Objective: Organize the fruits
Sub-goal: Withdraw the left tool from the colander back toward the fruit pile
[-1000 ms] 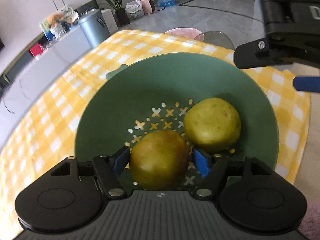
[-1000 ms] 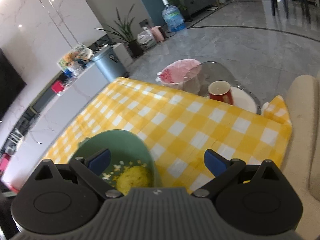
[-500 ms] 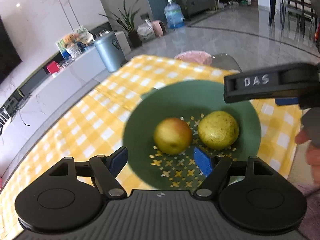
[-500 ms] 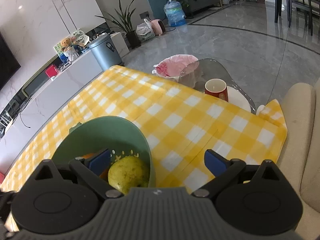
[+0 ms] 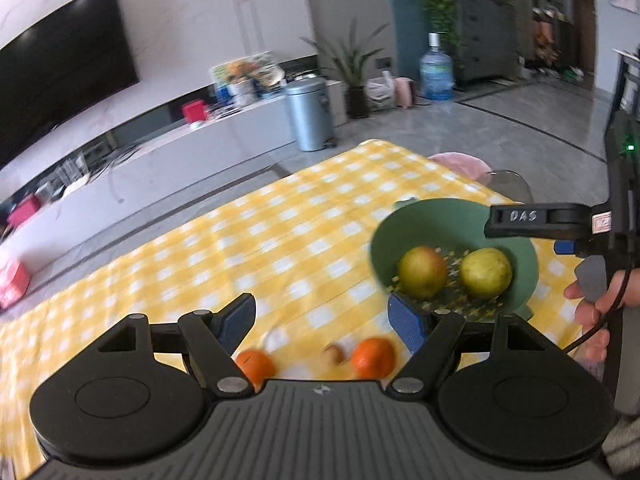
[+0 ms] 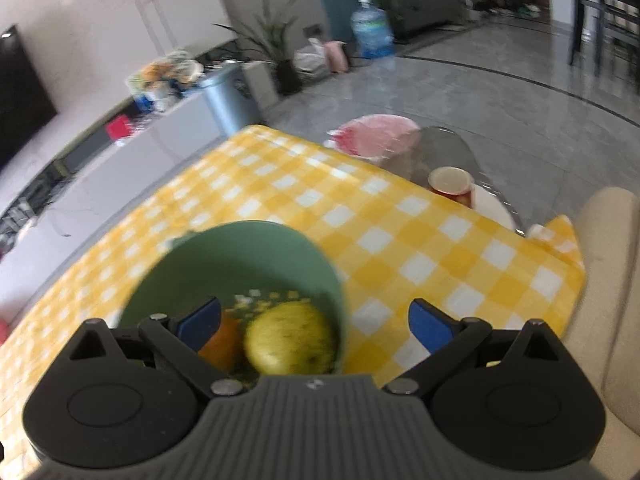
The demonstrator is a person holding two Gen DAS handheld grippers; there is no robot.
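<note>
**Ana:** Fruit first: two pieces sit in the green bowl (image 5: 516, 248), a reddish-green apple (image 5: 422, 271) and a yellow-green pear (image 5: 485, 273), side by side on the perforated bottom, close but whether they touch I cannot tell.

**Ben:** A second ago the apple was right between the blue pads of the left claw (image 5: 322, 326), low in that bowl. Now it lies free and the claw has pulled back and up, well clear of the rim.

**Ana:** So that piece counts as delivered. The left claw is spread wide with nothing between its pads; past them I see the yellow checked table (image 5: 280, 240).

**Ben:** And just under that claw, near the table's front edge, two oranges (image 5: 373, 357) and something small and tan (image 5: 334, 354), too blurred to name. Those are not in the bowl yet.

**Ana:** Then the job is partway through, I judge. The nearer orange looks like the likely next pick, though that is only a guess.

**Ben:** The right claw (image 6: 316, 322)?

**Ana:** Also spread, pinching nothing. It hangs over the near side of the bowl, left pad above the bowl's inside, right pad over the cloth. It has barely shifted. In the left view a hand (image 5: 592, 312) holds its handle beside the bowl.

**Ben:** Farther out there is a red cup (image 6: 450, 184) on a white plate, on a glass side table beyond the cloth, well apart from the fruit.
</note>
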